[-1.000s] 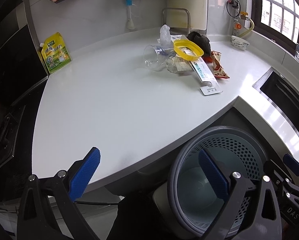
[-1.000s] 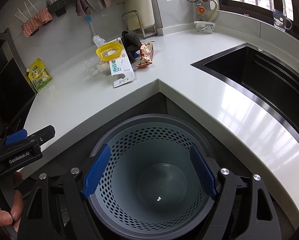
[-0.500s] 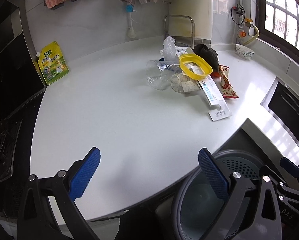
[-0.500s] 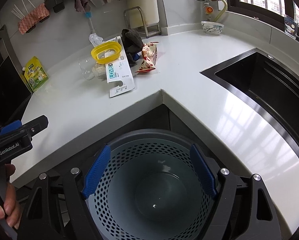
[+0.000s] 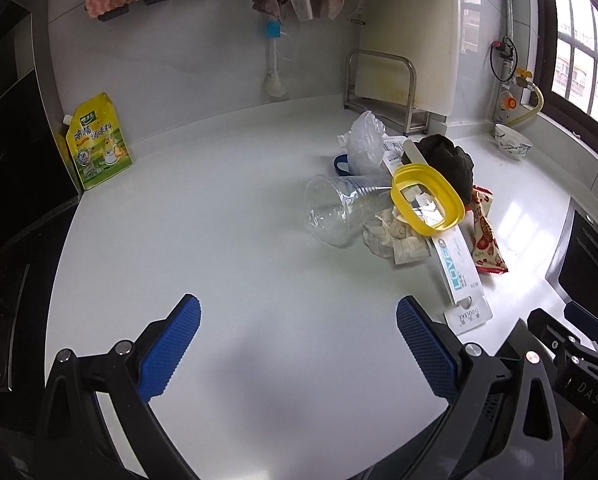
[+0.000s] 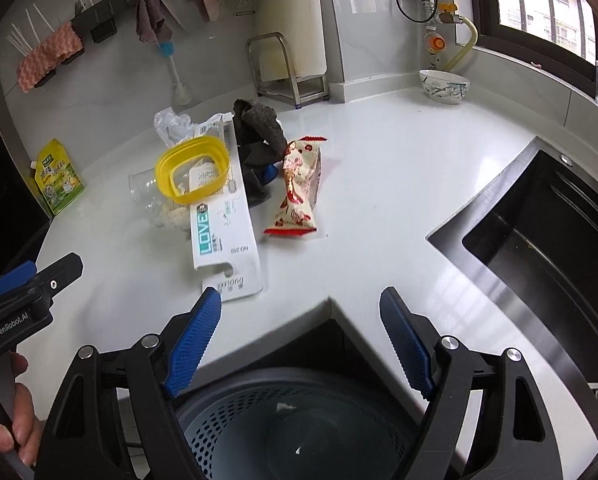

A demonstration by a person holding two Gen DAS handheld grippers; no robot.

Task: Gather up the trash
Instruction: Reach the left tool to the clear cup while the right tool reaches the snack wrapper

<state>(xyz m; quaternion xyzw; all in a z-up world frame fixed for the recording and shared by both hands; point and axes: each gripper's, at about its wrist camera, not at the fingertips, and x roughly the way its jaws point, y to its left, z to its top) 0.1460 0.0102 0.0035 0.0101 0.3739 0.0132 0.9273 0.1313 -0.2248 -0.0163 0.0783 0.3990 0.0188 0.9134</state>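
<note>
Trash pile (image 5: 403,208) sits far-right of my left gripper (image 5: 299,344), well apart; both my grippers spread wide, empty. Right gripper (image 6: 301,334) hovers above bin (image 6: 299,420), bin rim cut off by frame. Cup (image 5: 335,212) on its side, mouth facing near-left. LOVE carton (image 6: 223,224) runs near-to-far w/ yellow lid (image 6: 193,170) on top.

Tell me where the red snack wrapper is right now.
The snack wrapper lies flat on the white counter, at the right edge of the trash pile, beside the dark cloth and the long white package.
</note>
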